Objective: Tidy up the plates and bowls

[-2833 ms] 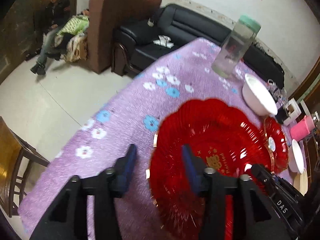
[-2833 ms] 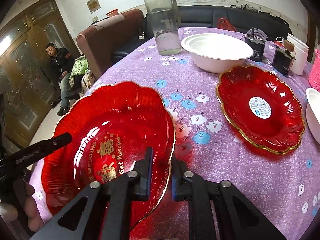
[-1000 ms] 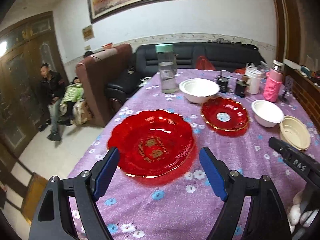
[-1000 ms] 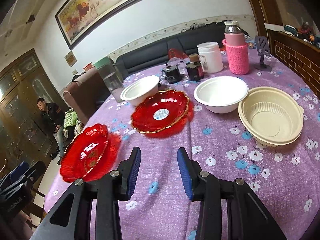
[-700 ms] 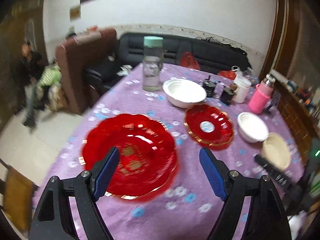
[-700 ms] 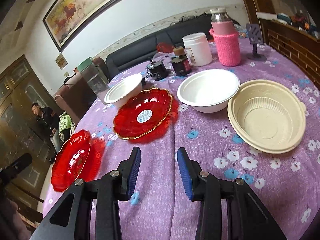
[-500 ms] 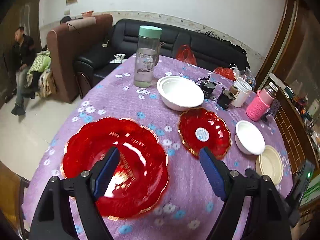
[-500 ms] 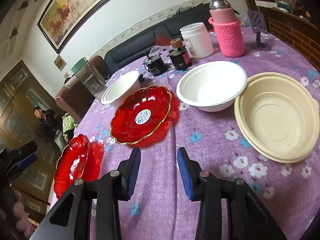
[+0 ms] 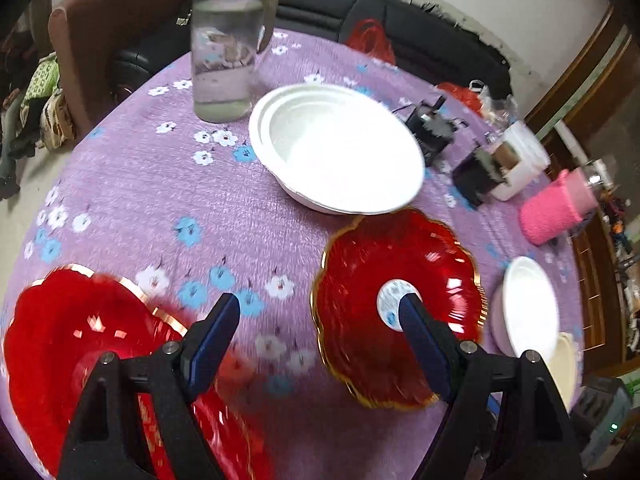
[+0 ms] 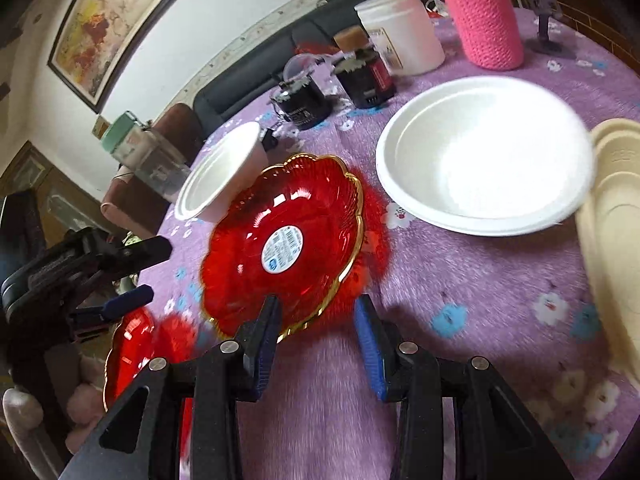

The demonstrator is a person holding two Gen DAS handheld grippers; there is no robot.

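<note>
A small red plate with a gold rim and a white sticker (image 9: 396,304) (image 10: 288,240) lies mid-table. My left gripper (image 9: 320,320) is open wide, its right finger over that plate's left half. My right gripper (image 10: 316,320) is open at the plate's near rim. A large red plate (image 9: 80,360) (image 10: 128,348) lies at the left. A big white bowl (image 9: 336,148) (image 10: 216,172) sits beyond. Another white bowl (image 10: 484,152) (image 9: 528,316) and a beige bowl (image 10: 616,232) are to the right.
The round table has a purple flowered cloth (image 9: 160,184). A clear water jar (image 9: 228,44), two dark jars (image 10: 332,80), a white tub (image 10: 400,36) and a pink knitted bottle (image 10: 484,20) stand at the back. A sofa and armchair lie behind.
Both grippers let go of the large red plate, pulled back, then moved in toward the small red plate. The right gripper's jaws have opened wider.
</note>
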